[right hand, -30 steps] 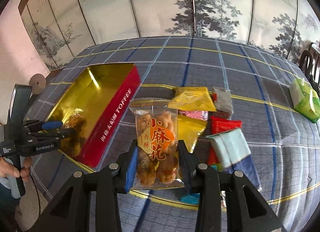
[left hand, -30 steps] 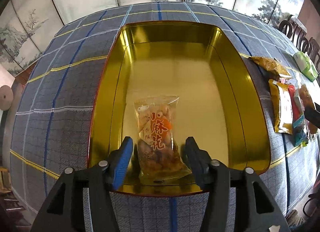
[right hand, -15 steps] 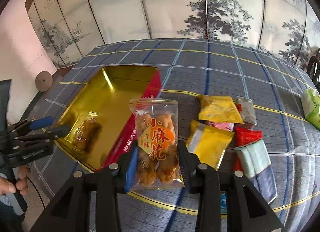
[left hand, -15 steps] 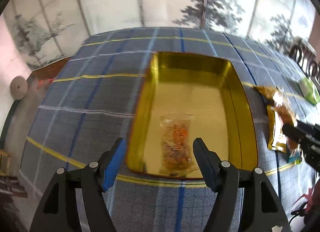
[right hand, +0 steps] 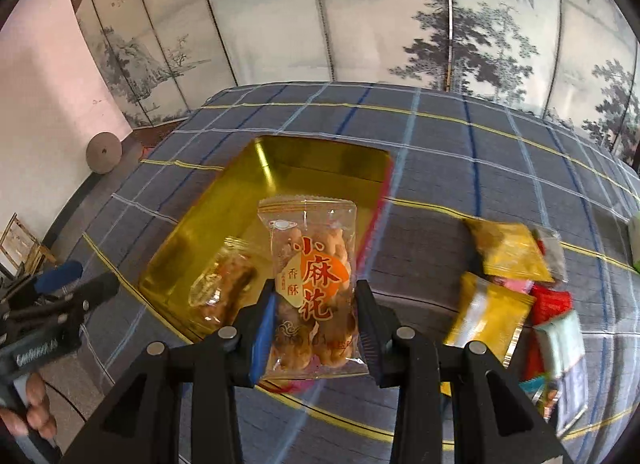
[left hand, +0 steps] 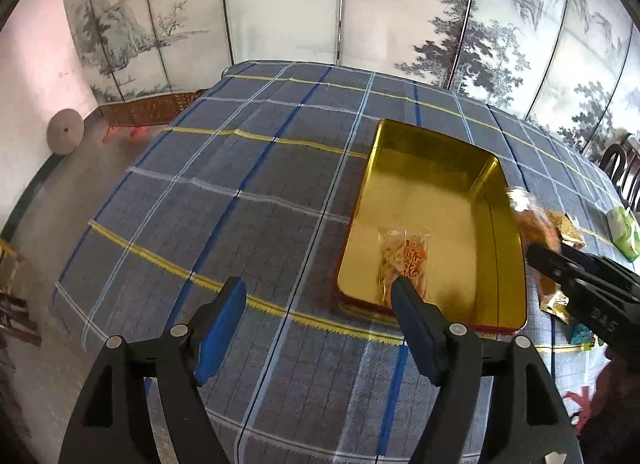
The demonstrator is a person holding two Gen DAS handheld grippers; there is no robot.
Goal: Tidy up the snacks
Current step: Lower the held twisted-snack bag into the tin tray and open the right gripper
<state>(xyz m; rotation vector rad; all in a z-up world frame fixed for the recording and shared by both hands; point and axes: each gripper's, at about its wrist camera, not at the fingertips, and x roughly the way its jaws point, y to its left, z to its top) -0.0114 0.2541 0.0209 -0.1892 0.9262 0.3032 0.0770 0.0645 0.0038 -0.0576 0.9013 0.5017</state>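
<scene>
A gold tin tray with a red outer wall lies on the plaid tablecloth. One clear packet of fried twists lies inside it at the near end. My left gripper is open and empty, held above the cloth to the left of the tray. My right gripper is shut on a second fried-twist packet and holds it above the tray's near right edge. That gripper and its packet also show at the right of the left wrist view.
A pile of snack packets lies on the cloth right of the tray: yellow ones, a red one and a pale teal one. A green pack sits farther right. A painted screen stands behind the table.
My left gripper has let go of its packet in the tray and pulled back up and to the left. My right gripper has carried its packet leftwards over the tray.
</scene>
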